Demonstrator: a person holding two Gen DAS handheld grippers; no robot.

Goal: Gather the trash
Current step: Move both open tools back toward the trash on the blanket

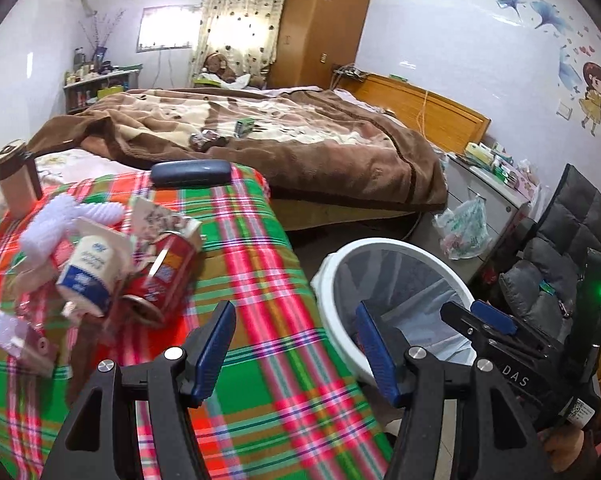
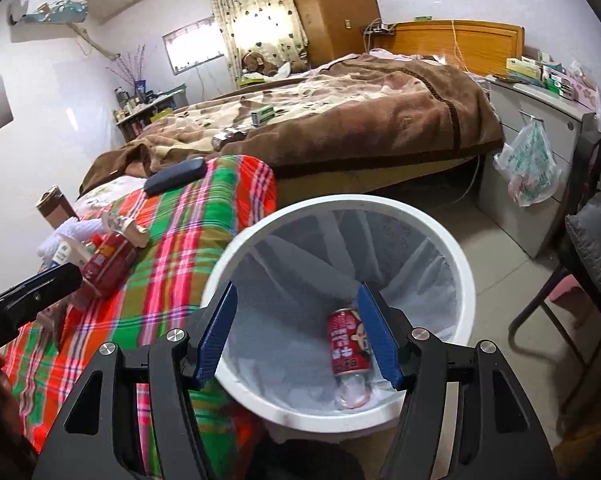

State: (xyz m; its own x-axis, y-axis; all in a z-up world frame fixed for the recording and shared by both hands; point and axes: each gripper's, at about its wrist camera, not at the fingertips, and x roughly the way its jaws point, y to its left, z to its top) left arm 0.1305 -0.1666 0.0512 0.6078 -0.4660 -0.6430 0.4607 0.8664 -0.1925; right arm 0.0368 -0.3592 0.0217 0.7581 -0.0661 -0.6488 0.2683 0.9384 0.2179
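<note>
Both claws gape empty: the right claw (image 2: 296, 330) hangs over the white bin (image 2: 462, 256) holding one red can (image 2: 347, 340), while the left claw (image 1: 296, 350) faces the trash pile (image 1: 112, 264) on the plaid desk (image 1: 260, 280), probably for the next pick.

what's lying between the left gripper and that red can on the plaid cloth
Nothing: in the left wrist view only bare plaid cloth separates the open left gripper from the red can.

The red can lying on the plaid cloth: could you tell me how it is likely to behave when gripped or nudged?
The red can lies on its side, so a nudge would probably roll it. It looks like thin metal, likely light and easily dented. Leaning against the white cup, it may shift that too.
</note>
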